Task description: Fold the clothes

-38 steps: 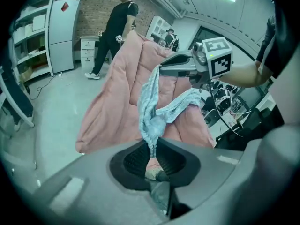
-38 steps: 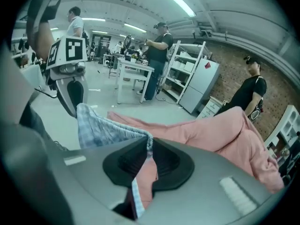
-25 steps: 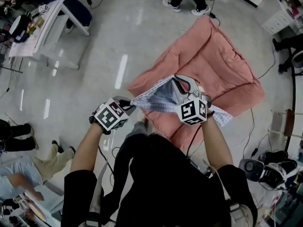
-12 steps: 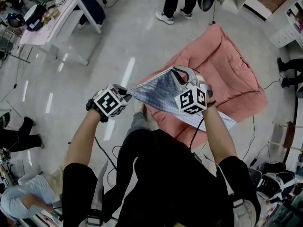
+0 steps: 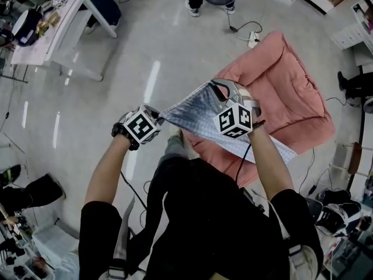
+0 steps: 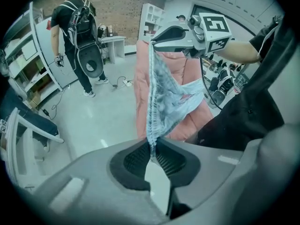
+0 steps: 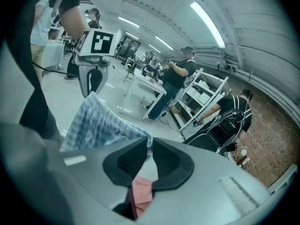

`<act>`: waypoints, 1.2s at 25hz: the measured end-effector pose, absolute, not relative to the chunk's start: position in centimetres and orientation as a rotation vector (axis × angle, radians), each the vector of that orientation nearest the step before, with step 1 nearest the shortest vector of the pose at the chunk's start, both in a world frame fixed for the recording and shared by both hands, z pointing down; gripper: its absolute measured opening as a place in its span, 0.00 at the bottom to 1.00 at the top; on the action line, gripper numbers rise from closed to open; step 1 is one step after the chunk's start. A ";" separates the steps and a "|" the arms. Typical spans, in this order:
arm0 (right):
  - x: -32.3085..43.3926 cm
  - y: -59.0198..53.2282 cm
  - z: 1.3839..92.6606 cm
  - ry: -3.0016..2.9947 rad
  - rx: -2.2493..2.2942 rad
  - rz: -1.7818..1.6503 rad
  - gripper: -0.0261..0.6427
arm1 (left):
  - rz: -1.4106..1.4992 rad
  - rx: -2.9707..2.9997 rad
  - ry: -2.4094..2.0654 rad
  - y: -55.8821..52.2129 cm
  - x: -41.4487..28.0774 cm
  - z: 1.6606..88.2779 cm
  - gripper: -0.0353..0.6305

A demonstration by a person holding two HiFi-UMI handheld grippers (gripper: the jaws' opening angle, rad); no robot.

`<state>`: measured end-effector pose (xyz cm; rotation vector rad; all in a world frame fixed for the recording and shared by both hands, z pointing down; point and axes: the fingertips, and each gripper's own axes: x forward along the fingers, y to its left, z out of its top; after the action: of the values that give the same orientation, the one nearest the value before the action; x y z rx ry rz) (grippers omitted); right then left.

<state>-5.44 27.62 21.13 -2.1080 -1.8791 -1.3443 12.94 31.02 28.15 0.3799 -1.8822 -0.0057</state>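
Your left claw point(image 5: 157, 118) and right claw point(image 5: 214, 87) each clench an edge of the checked garment point(image 5: 195, 114) (light blue). It is stretched between them above the pink mat point(image 5: 285, 92).

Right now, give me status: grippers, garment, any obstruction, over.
Left gripper shut on checked garment, one end. Right gripper shut on the other end. Garment stretched between them, over the pink mat. Nothing in the way.
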 end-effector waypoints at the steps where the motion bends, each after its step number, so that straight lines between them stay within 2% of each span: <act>1: -5.8 28.4 21.9 -1.870 -2.092 -1.348 0.10 | 0.002 0.395 -1.883 31.8 12.5 28.8 0.12; 13: -9.1 38.2 28.9 -1.782 -1.988 -1.438 0.10 | -0.080 0.526 -1.797 40.6 10.0 36.1 0.12; 30: -9.5 44.0 41.1 -1.608 -1.914 -1.460 0.10 | -0.168 0.543 -1.700 44.9 10.2 46.8 0.12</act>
<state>-9.47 43.95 41.11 -1.9139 -1.6077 -1.4605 10.15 44.86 46.78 0.5432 -1.7003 -0.1684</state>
